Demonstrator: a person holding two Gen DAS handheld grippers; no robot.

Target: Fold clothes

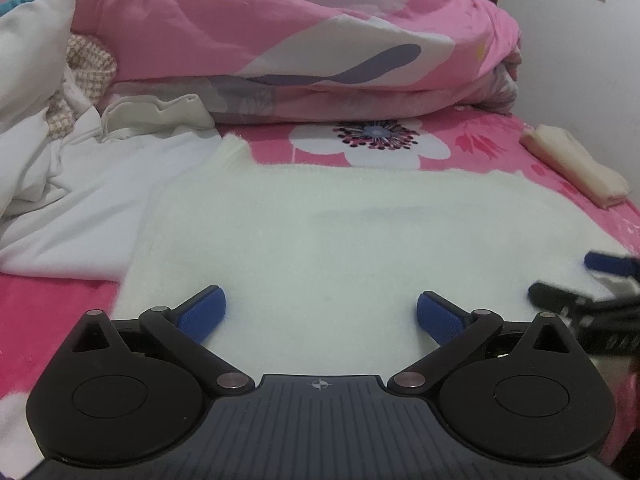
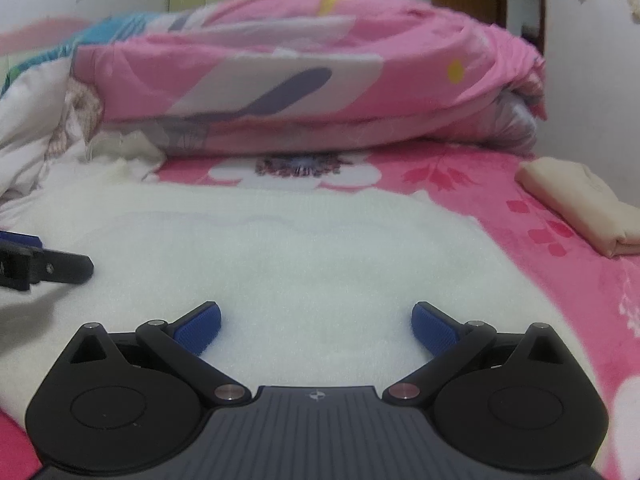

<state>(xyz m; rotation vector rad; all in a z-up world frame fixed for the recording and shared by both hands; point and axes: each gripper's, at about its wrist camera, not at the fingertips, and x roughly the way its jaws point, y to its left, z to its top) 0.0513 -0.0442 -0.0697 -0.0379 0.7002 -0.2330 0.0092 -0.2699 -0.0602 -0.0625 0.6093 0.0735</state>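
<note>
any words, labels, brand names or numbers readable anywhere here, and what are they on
None: no readable text in either view.
Left claw body: only a small crosshair mark, no letters.
Right claw body: the same crosshair mark, no letters.
White sweater, pink quilt, floral sheet, folded cream cloth: patterns only, no label showing.

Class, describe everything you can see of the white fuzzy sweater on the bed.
The sweater is off-white, fuzzy and soft-looking, spread flat across the pink flowered bedsheet. One ribbed edge points toward the pink quilt. Its left side overlaps a white garment. Both hand-held grippers, left and right, hover open above its near part, gripping nothing.
</note>
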